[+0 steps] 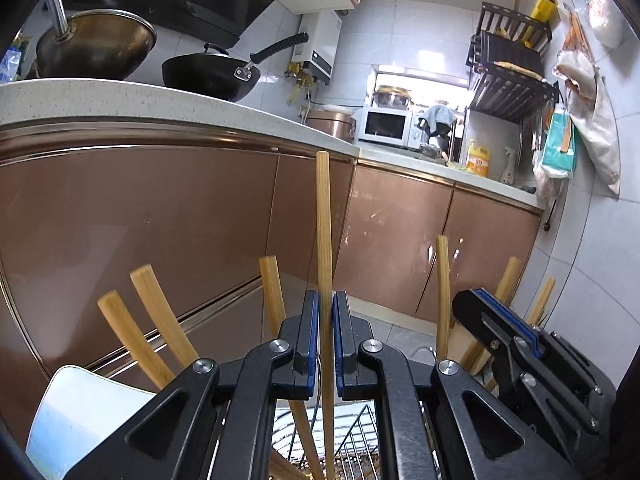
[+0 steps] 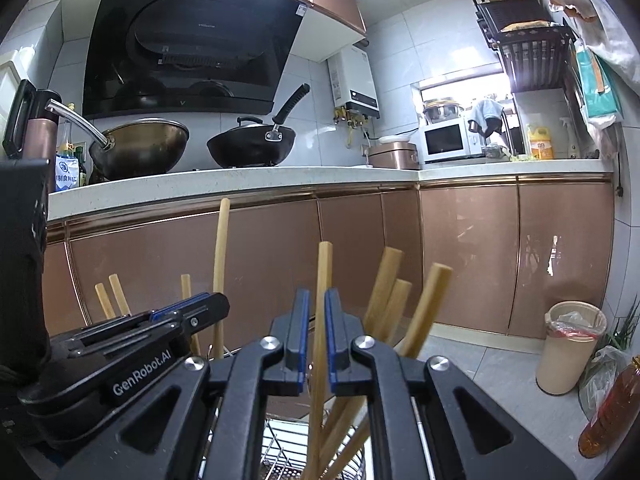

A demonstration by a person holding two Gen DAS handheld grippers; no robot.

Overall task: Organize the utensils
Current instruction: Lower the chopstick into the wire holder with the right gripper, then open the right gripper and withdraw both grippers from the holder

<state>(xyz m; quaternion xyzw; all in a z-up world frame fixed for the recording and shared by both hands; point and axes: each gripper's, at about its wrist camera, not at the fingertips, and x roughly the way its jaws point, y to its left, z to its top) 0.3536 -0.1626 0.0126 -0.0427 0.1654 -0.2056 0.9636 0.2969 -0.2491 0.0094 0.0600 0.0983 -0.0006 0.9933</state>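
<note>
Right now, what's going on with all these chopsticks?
Each hand's tongs straddle one upright bamboo chopstick standing in a wire rack. The left tongs are closed around the tallest chopstick. The right tongs sit either side of another chopstick, seemingly not clamped yet. More chopsticks lean nearby.

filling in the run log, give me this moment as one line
left gripper: shut on chopstick | right gripper: around second chopstick, grip unclear | both sticks upright over wire rack | other chopsticks standing in rack
</note>
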